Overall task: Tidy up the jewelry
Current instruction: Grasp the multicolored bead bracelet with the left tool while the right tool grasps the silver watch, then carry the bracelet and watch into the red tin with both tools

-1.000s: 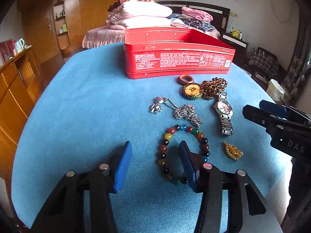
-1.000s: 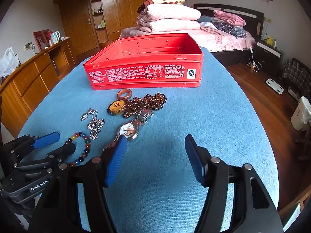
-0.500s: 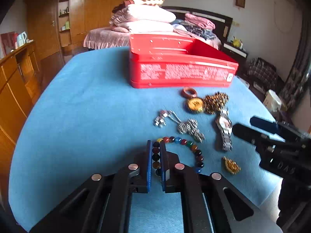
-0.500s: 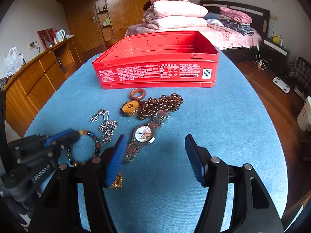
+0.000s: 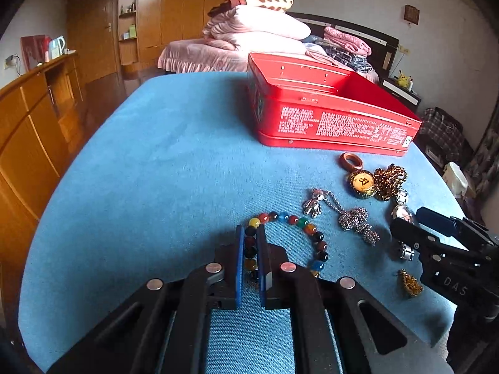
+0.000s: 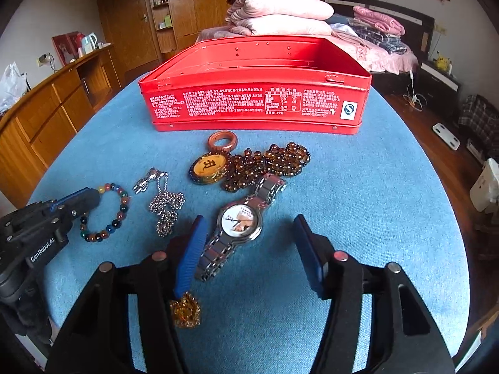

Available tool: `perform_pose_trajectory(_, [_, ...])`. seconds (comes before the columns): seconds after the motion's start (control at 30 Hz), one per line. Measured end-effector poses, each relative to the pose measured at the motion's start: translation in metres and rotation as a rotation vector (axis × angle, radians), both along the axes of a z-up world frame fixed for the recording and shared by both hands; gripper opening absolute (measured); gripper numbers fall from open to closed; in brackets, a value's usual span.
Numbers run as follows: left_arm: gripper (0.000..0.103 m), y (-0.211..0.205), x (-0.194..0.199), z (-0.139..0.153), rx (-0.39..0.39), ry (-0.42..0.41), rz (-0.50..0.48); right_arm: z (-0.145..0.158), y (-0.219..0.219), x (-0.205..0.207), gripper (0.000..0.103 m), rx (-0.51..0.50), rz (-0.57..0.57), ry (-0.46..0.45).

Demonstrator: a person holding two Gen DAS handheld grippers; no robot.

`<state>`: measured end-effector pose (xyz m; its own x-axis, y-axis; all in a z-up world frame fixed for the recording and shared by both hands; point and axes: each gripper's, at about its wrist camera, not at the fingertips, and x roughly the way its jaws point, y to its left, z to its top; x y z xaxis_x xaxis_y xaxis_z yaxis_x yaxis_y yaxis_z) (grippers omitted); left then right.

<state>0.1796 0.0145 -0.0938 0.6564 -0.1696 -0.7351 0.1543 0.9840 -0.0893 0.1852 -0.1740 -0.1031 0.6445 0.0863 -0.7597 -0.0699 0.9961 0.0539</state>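
Observation:
My left gripper (image 5: 250, 233) is shut on the left side of a multicoloured bead bracelet (image 5: 307, 229), which lies on the blue cloth; it also shows in the right wrist view (image 6: 120, 201). My right gripper (image 6: 249, 227) is open, its jaws on either side of a silver wristwatch (image 6: 241, 221). A silver chain necklace (image 6: 165, 205), a gold pendant (image 6: 185, 310), a round gold medallion (image 6: 209, 168), a brown ring (image 6: 222, 141) and amber beads (image 6: 268, 163) lie around. The open red tin (image 6: 255, 106) stands behind them.
The table has a blue cloth (image 5: 156, 171) and rounded edges. A wooden cabinet (image 5: 28, 118) stands to the left. A bed with folded bedding (image 6: 280, 12) is behind the tin. The right gripper body (image 5: 452, 258) shows at the right of the left wrist view.
My left gripper has shut on the bead bracelet's left side. My right gripper has moved forward and left over the watch, still open.

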Motion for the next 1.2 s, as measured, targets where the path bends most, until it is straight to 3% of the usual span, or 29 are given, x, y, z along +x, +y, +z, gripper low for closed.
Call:
perform_pose_trajectory(0.07, [0.008,0.001,0.0,-0.001,0.001,-0.001,-0.001,0.0,0.0,-0.001,0.032,0.0,0.022,0.002])
perform_pose_trajectory(0.13, [0.008,0.002,0.001,0.0,-0.001,-0.001,-0.003,0.002,-0.002,-0.001,0.03,-0.011,0.032,0.01])
perform_pose_trajectory(0.53, [0.008,0.002,0.004,-0.003,0.004,-0.005,-0.007,0.0,-0.009,-0.002,0.036,-0.031,0.001,0.02])
perform_pose_trajectory(0.67, [0.008,0.0,0.004,-0.005,0.003,-0.004,-0.009,-0.001,-0.008,-0.002,0.03,-0.048,0.001,0.007])
perform_pose_trajectory(0.93, [0.008,0.006,0.002,-0.002,-0.052,0.008,-0.01,0.005,-0.016,-0.007,0.03,-0.007,0.0,-0.007])
perform_pose_trajectory(1.2, [0.008,0.0,-0.011,0.018,-0.066,-0.047,-0.025,0.028,-0.022,-0.02,0.03,-0.016,0.005,-0.066])
